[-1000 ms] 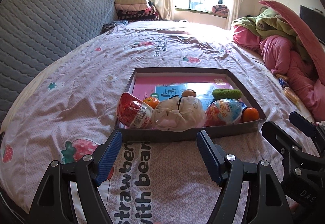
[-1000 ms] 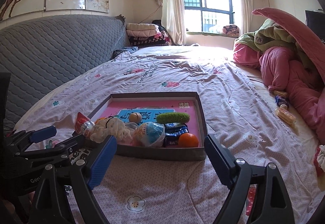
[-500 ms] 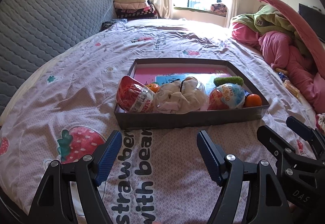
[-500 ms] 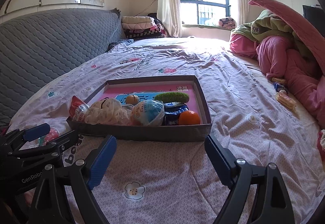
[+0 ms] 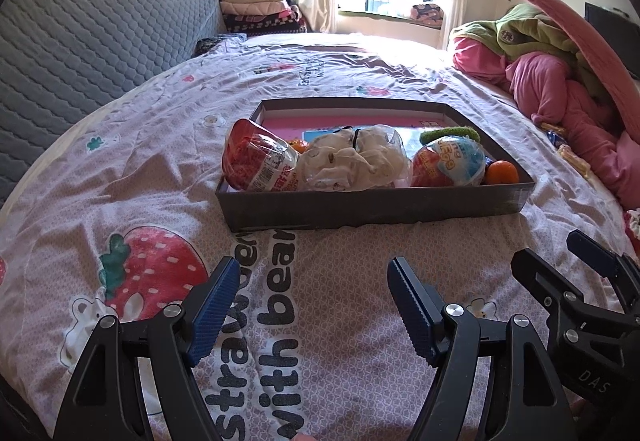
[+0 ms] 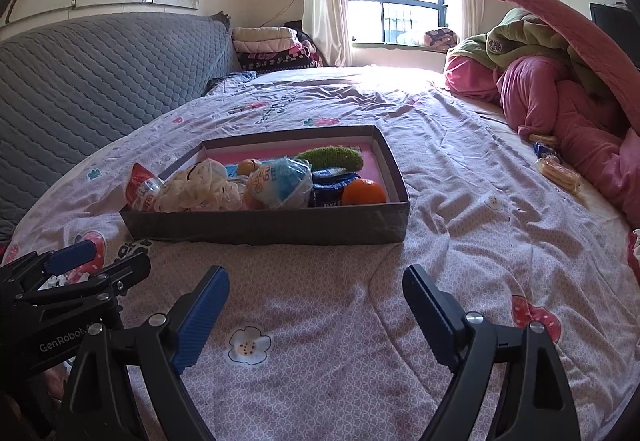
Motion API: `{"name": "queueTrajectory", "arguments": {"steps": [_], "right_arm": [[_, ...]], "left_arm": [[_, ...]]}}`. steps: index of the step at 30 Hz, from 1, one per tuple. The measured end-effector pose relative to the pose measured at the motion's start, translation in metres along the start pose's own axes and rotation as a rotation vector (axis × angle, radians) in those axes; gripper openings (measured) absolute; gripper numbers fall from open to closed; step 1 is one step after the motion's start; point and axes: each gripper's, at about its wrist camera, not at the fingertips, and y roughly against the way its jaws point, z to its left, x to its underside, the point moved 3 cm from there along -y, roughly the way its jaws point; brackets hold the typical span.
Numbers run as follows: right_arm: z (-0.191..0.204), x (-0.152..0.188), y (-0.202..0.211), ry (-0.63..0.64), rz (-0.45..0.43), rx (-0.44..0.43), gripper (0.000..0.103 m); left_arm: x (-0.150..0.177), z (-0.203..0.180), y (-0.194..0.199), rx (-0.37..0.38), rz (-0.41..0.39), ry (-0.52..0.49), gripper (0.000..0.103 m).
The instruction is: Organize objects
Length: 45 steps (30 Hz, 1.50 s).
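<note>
Tray [image 5: 372, 207] lies ahead of both hand-held grippers [image 5: 312, 305] [image 6: 316, 305], spread wide, empty.

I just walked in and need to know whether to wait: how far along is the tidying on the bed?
Done: the grey box already holds several things, among them an orange and a green fuzzy toy. In hand: nothing; the left gripper and right gripper are both open and empty, short of the box. Left: snack packets lie loose by the pink bedding.
</note>
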Motion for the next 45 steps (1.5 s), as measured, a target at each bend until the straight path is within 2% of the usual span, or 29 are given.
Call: {"name": "queueTrajectory", "arguments": {"steps": [21, 45], "right_arm": [[-0.001, 0.019, -0.008, -0.009, 0.043, 0.000, 0.088], [-0.001, 0.028, -0.013, -0.022, 0.074, -0.007, 0.088]], "left_arm": [[0.020, 0.005, -0.014, 0.000, 0.035, -0.003, 0.077], [0.026, 0.008, -0.020, 0.003, 0.043, 0.005, 0.077]]}}
